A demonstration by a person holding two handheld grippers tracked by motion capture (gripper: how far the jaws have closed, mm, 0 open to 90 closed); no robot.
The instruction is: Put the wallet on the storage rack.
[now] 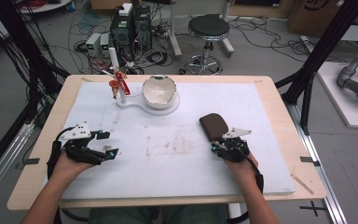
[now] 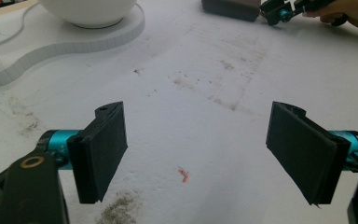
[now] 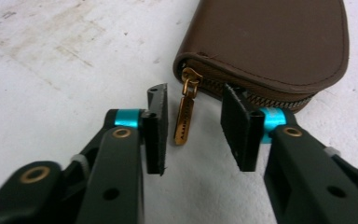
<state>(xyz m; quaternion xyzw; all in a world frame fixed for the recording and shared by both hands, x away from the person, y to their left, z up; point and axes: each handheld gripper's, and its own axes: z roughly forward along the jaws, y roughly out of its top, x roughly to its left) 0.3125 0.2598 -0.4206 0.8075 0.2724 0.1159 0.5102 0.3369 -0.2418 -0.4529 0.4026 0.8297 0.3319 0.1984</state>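
Brown zip pouch (image 1: pixel 213 126) lies flat on the white desk (image 1: pixel 177 154), right of centre, zip shut as far as the right gripper view shows. Its gold zip pull (image 3: pixel 185 114) hangs off the near corner and rests on the desk surface.

Right claw (image 3: pixel 193 123) sits low at that corner, jaws partly spread, one each side of the pull, not yet touching it. Holding nothing.

Left claw (image 2: pixel 196 154) hovers over bare desk on the left side, jaws wide apart, empty, well apart from the pouch. White bowl (image 1: pixel 158 91) on its stand (image 1: pixel 135 103) at the far edge, out of the way.

Likely intent: pinch the pull and draw the zip open.

Risks as I judge them:
- Pull is thin and loose on its ring; it could swing aside as the jaws close, so they meet on air or catch only its edge.
- Right jaw is close to the zip teeth and pouch seam; closing skewed could nip the leather instead.
- Nothing holds the pouch down. A tug on the zip would probably drag the whole pouch across the smooth desk unless the left claw comes over to brace it.
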